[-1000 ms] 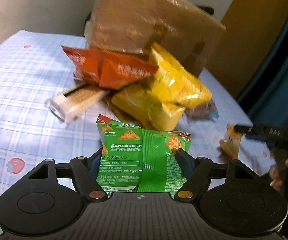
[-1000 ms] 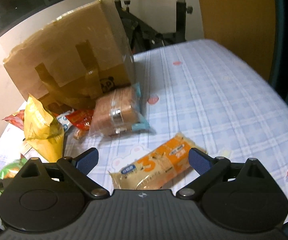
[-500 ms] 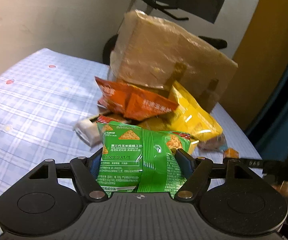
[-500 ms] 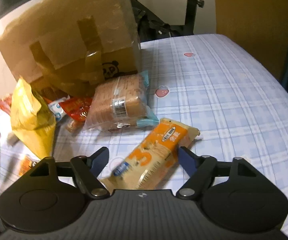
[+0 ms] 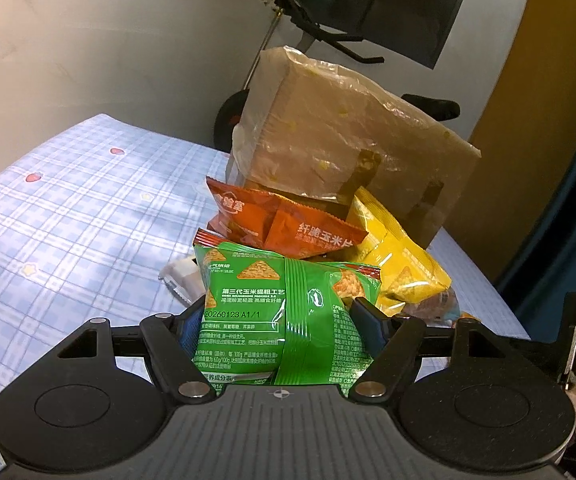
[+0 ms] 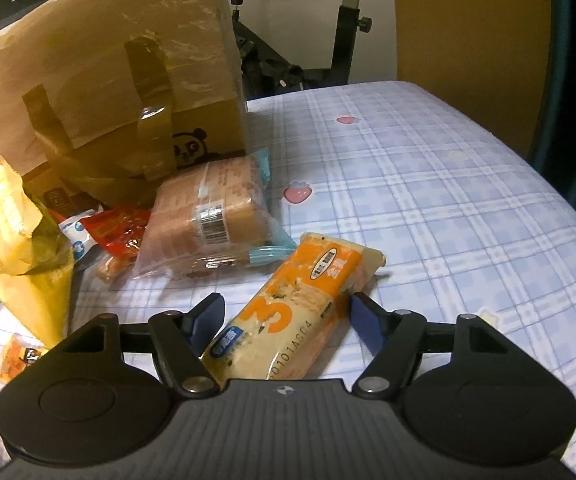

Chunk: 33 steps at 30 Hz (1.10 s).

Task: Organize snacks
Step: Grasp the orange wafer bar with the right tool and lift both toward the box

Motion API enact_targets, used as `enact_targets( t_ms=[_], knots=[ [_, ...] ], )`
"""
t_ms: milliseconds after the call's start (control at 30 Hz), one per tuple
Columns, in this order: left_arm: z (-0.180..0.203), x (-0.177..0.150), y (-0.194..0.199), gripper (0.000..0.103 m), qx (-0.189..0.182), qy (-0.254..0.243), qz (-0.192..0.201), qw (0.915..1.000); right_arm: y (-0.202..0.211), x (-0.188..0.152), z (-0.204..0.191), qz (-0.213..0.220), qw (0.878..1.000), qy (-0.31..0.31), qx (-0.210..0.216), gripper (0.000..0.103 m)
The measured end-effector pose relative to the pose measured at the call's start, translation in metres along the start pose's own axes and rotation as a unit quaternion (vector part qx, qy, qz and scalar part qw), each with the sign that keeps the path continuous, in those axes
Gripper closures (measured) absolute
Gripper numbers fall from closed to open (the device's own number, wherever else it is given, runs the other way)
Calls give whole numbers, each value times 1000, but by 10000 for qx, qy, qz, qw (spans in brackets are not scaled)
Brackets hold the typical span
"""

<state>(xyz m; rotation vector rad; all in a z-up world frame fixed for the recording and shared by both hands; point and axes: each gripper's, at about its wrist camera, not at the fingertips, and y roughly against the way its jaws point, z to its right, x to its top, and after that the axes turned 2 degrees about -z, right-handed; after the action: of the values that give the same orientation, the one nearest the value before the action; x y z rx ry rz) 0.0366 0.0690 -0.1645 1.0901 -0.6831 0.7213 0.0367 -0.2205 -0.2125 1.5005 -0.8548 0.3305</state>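
My left gripper (image 5: pixel 279 312) is shut on a green snack bag (image 5: pixel 283 312) and holds it up above the table. Behind it lie an orange-red snack bag (image 5: pixel 288 226) and a yellow snack bag (image 5: pixel 400 260), both leaning at a taped cardboard box (image 5: pixel 348 148). My right gripper (image 6: pixel 283 312) is open, its fingers on either side of an orange biscuit pack (image 6: pixel 300 304) lying on the checked tablecloth (image 6: pixel 448 208); the right finger touches the pack, the left one is slightly off it. A wrapped bread pack (image 6: pixel 211 216) lies just beyond.
The cardboard box (image 6: pixel 107 80) stands at the back left in the right wrist view, with a yellow bag (image 6: pixel 19 240), a red packet (image 6: pixel 119 228) and a small orange packet (image 6: pixel 15 356) beside it. An exercise bike frame (image 6: pixel 344 32) stands behind the table.
My left gripper has lifted the green bag higher, away from the pile. My right gripper has moved forward over the orange biscuit pack and its fingers have narrowed around it.
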Motion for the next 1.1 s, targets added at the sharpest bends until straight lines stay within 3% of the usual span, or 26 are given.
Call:
enact_targets(
  t_ms=[233, 400, 567, 800, 1100],
  knots=[
    [-1, 0, 3, 27, 20, 9, 98, 9999, 9, -6, 3, 6, 9989, 450, 111, 44],
    [1, -3, 5, 27, 4, -21, 120, 9999, 10, -4, 10, -71, 9997, 218, 126, 43],
    [-1, -3, 6, 27, 17, -11, 138, 9999, 6, -4, 14, 198, 9997, -100, 62, 43],
    [-2, -3, 7, 27, 79, 19, 156, 9998, 4, -21, 16, 766, 9969, 152, 32, 46],
    [0, -3, 2, 27, 43, 83, 41, 9999, 11, -27, 10, 972, 9942, 457, -5, 50]
  ],
)
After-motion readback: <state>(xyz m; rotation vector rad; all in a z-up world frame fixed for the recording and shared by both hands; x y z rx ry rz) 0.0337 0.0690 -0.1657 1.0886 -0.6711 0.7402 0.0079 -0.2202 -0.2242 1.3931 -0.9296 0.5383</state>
